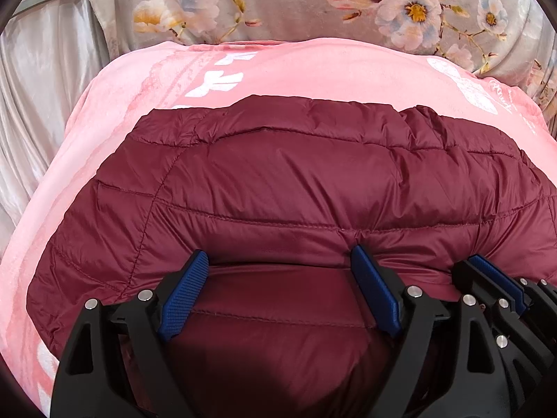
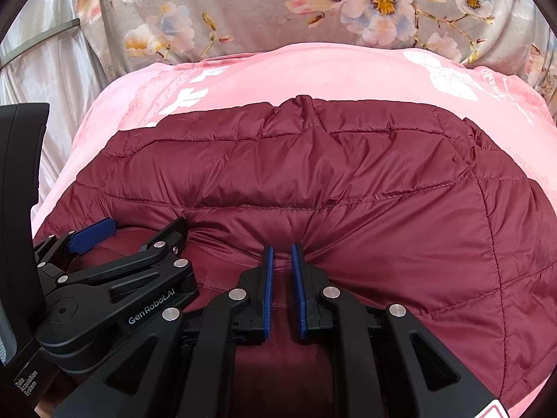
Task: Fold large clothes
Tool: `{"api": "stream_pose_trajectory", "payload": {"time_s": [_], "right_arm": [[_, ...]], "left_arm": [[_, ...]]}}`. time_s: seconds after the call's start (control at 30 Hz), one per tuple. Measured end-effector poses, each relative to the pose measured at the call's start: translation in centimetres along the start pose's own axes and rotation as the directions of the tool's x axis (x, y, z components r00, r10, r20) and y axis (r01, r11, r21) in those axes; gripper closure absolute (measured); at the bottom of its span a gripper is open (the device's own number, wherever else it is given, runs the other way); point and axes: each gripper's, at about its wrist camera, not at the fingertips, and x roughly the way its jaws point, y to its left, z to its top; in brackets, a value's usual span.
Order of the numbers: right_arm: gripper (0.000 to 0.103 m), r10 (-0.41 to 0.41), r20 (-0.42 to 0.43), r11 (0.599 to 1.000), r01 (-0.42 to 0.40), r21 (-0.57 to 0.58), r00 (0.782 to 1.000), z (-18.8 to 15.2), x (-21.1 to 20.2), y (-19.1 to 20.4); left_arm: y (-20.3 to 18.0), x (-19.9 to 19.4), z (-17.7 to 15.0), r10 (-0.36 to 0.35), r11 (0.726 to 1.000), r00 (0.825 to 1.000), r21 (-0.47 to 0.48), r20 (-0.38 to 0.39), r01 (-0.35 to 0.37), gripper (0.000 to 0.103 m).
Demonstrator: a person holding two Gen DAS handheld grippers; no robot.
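Note:
A dark red quilted puffer jacket (image 1: 296, 181) lies spread on a pink blanket (image 1: 313, 69), its near hem bulging up toward both cameras. My left gripper (image 1: 280, 261) stands open and wide, with a puffed fold of the hem between its blue pads (image 1: 182, 296); the pads do not clamp it. Just to its right, my right gripper (image 2: 282, 252) has its pads nearly together, and the jacket (image 2: 348, 181) puckers in creases at their tips, so it is shut on a pinch of hem. The left gripper (image 2: 139, 231) shows at the lower left of the right wrist view.
The pink blanket (image 2: 313, 76) with white prints covers the surface beyond the jacket. A grey flowered cover (image 1: 296, 3) rises behind it. Silvery satin cloth (image 1: 38, 87) hangs at the left. The left gripper's black housing (image 2: 21, 174) fills the left edge of the right wrist view.

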Motion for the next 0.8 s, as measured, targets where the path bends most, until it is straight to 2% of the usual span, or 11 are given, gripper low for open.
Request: {"api": "stream_pose_trajectory", "payload": {"time_s": [0.07, 0.17, 0.27, 0.33, 0.47, 0.57, 0.6, 0.67, 0.73, 0.8], "right_arm": [[0.089, 0.010, 0.002, 1.000, -0.010, 0.009, 1.000, -0.1, 0.0, -0.1], [0.089, 0.033, 0.024, 0.999, -0.033, 0.029, 0.999, -0.2, -0.7, -0.5], [0.087, 0.072, 0.042, 0.997, -0.073, 0.018, 0.996, -0.8, -2.7, 0.1], [0.087, 0.093, 0.042, 0.996, -0.093, -0.013, 0.995, -1.4, -3.7, 1.2], [0.087, 0.085, 0.022, 0.992, -0.083, -0.095, 0.996, -2.6, -4.3, 3.6], [0.087, 0.080, 0.014, 0.992, -0.079, -0.100, 0.997, -3.3, -4.2, 4.0], [0.087, 0.079, 0.013, 0.992, -0.078, -0.100, 0.997, -3.5, -4.1, 4.0], [0.087, 0.082, 0.007, 0.992, -0.081, -0.098, 0.997, -3.7, -3.9, 3.8], [0.087, 0.085, 0.004, 0.992, -0.084, -0.094, 0.996, -3.7, -3.8, 3.7], [0.087, 0.082, 0.002, 0.992, -0.081, -0.098, 0.997, -3.8, -3.6, 3.7]], "left_arm": [[0.1, 0.0, 0.0, -0.010, 1.000, 1.000, -0.007, 0.003, 0.010, 0.020], [1.0, -0.6, 0.0, -0.063, 0.997, 0.998, -0.043, 0.013, 0.063, 0.020], [3.9, -3.1, -0.5, -0.148, 0.979, 0.989, -0.138, 0.030, 0.150, 0.019], [6.5, -4.8, -1.1, -0.170, 0.964, 0.985, -0.199, 0.040, 0.175, 0.017], [12.3, -6.0, -2.7, -0.096, 0.944, 0.995, -0.315, 0.023, 0.098, 0.016], [16.8, -5.5, -4.1, -0.132, 0.889, 0.991, -0.443, -0.008, 0.115, 0.016], [18.1, -5.2, -4.6, -0.144, 0.862, 0.989, -0.492, -0.015, 0.118, 0.016], [19.8, -5.0, -5.2, -0.131, 0.824, 0.991, -0.556, -0.008, 0.104, 0.016], [20.7, -4.8, -5.8, -0.133, 0.798, 0.991, -0.593, -0.001, 0.107, 0.016], [21.0, -3.7, -6.0, -0.171, 0.782, 0.985, -0.612, -0.022, 0.122, 0.016]]}}
